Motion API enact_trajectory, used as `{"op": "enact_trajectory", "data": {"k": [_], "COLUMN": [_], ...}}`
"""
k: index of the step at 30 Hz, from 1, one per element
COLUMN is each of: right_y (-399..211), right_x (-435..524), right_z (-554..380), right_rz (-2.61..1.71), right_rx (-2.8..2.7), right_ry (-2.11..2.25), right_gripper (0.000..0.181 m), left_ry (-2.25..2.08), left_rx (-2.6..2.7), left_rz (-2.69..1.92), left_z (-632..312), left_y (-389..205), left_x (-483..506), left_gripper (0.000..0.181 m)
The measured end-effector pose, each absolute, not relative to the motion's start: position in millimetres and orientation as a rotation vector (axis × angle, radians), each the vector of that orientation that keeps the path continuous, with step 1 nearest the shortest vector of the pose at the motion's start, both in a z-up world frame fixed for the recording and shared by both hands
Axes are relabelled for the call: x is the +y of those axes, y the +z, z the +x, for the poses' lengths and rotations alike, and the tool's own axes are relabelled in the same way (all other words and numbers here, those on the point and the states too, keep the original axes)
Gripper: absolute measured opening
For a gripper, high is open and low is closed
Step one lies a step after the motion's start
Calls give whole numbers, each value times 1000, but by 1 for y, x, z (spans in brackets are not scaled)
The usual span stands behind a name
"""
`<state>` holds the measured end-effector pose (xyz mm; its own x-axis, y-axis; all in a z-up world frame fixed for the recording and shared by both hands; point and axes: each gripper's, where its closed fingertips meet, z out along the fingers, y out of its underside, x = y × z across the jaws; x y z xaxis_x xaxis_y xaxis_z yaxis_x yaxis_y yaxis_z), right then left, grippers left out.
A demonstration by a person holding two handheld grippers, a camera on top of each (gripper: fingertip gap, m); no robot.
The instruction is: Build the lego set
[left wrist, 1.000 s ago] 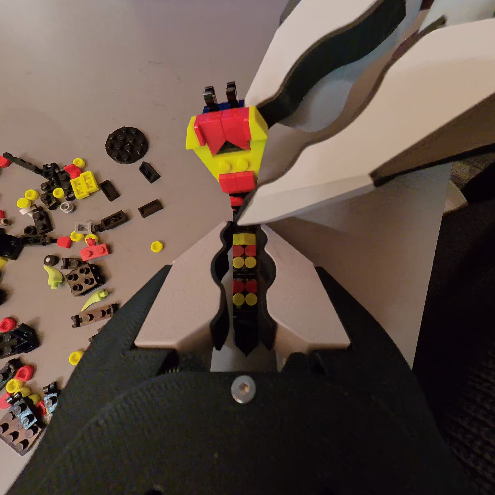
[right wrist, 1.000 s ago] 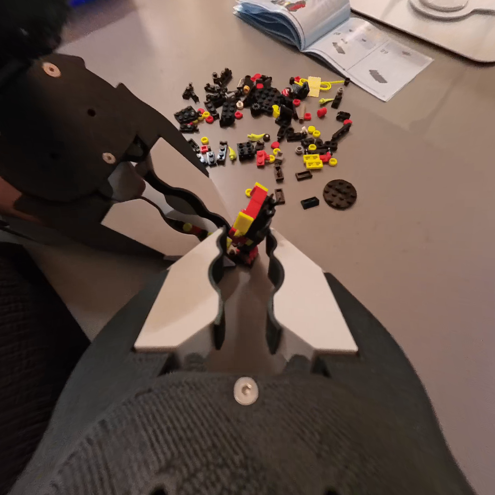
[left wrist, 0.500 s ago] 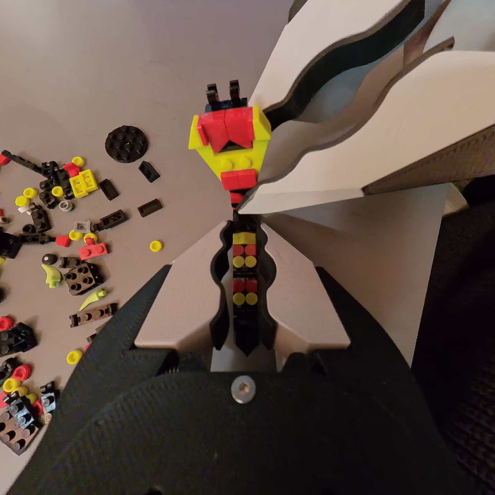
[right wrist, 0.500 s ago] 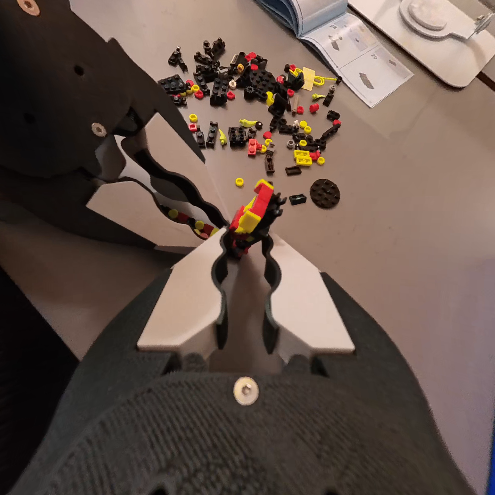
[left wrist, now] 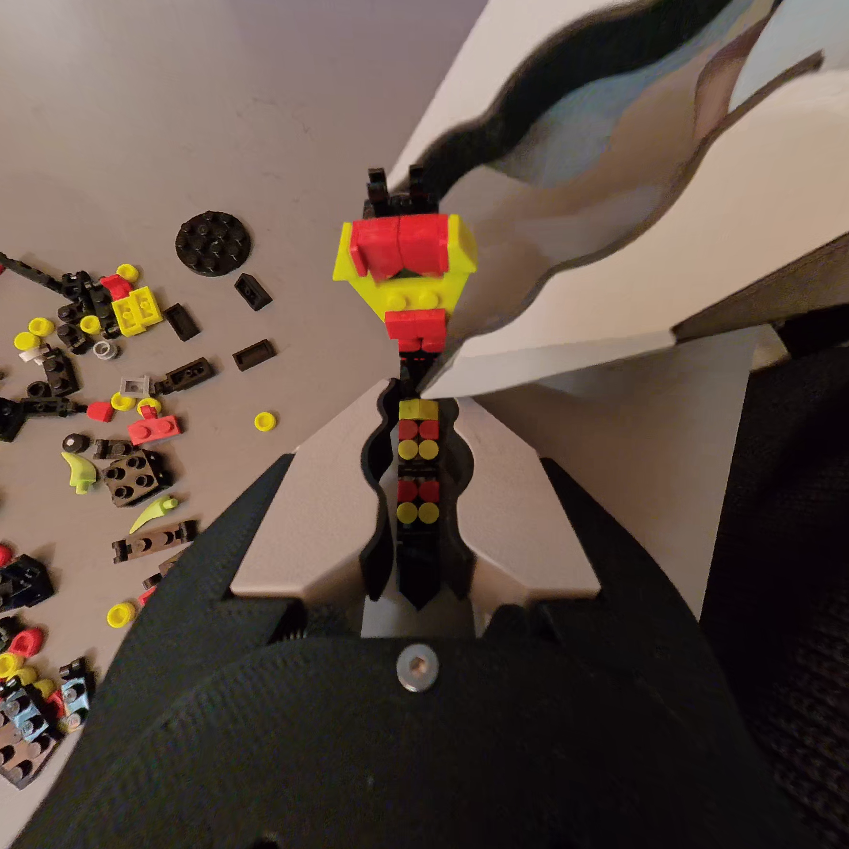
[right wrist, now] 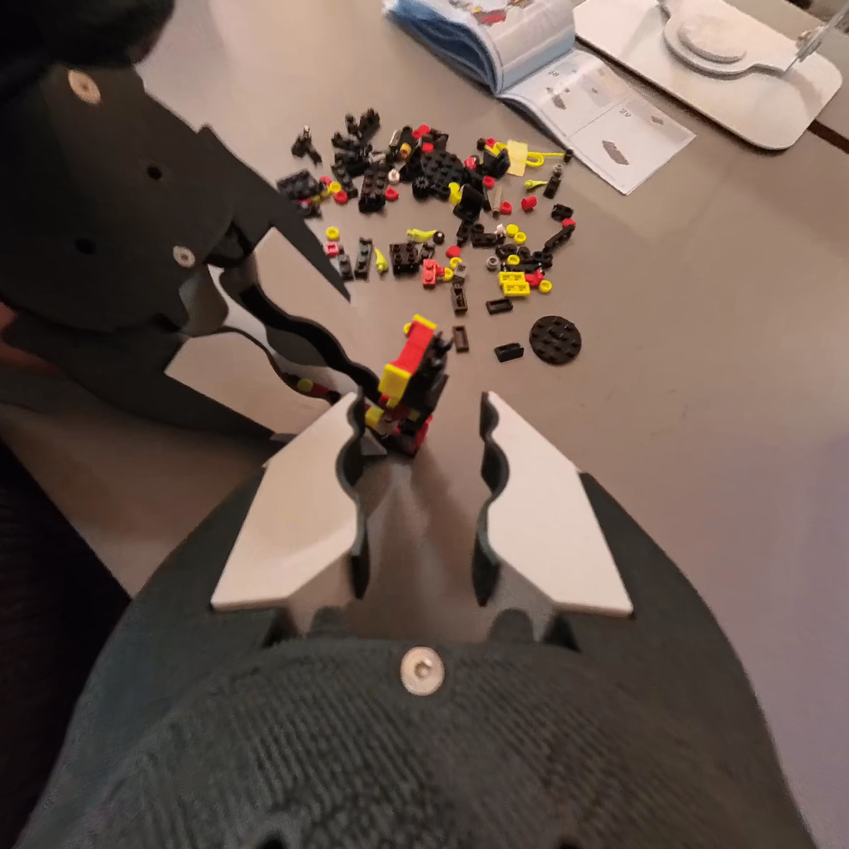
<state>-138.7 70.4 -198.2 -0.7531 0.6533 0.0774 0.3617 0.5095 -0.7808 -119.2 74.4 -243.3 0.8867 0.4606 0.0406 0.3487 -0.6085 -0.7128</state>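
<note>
A half-built lego model has a yellow and red head (left wrist: 406,275) and a long black tail with red and yellow studs (left wrist: 418,473). My left gripper (left wrist: 420,399) is shut on the tail and holds the model above the table. In the right wrist view the model (right wrist: 413,367) stands tilted between my right gripper's jaws, close to the left finger. My right gripper (right wrist: 420,404) is open and does not clamp it. Its white fingers (left wrist: 597,294) flank the head in the left wrist view. The left gripper (right wrist: 356,388) comes in from the left there.
Several loose black, red and yellow pieces (right wrist: 441,220) lie scattered on the grey table (right wrist: 666,367), also in the left wrist view (left wrist: 115,413). A black round plate (right wrist: 555,340) lies nearest. An open instruction booklet (right wrist: 528,59) and a white board (right wrist: 735,69) lie beyond. The gap from one gripper's tips to the other's is roughly 5 cm. The black round plate (right wrist: 555,340) sits 8 cm or so from the ends of my right fingers. Look for it in the left wrist view (left wrist: 216,234) too.
My right gripper was shut on the model's head end and has opened wide, letting it go. The left gripper keeps its grip on the tail.
</note>
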Motion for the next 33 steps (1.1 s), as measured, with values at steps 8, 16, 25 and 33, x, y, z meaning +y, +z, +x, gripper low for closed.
{"op": "enact_trajectory", "data": {"k": [8,16,25,33], "right_y": [-194,-193,-194,-194], "right_x": [67,63,65,68], "right_z": [-140,-136,-137,-138], "right_rz": [-993,-966,-843,-878], "right_rx": [-2382,-2406,-2404,-2393], "right_ry": [1260,1245,1096,1107], "right_gripper": [35,23,22,21], "left_ry": [187,204,218,221], "left_rx": [-578,-572,-570,-570], "left_rz": [-2282,-2287,-2288,-2286], "left_z": [-119,-119,-120,-120], "left_y": [-243,-244,-243,-243], "left_x": [75,75,75,76], "left_gripper": [16,17,17,17]}}
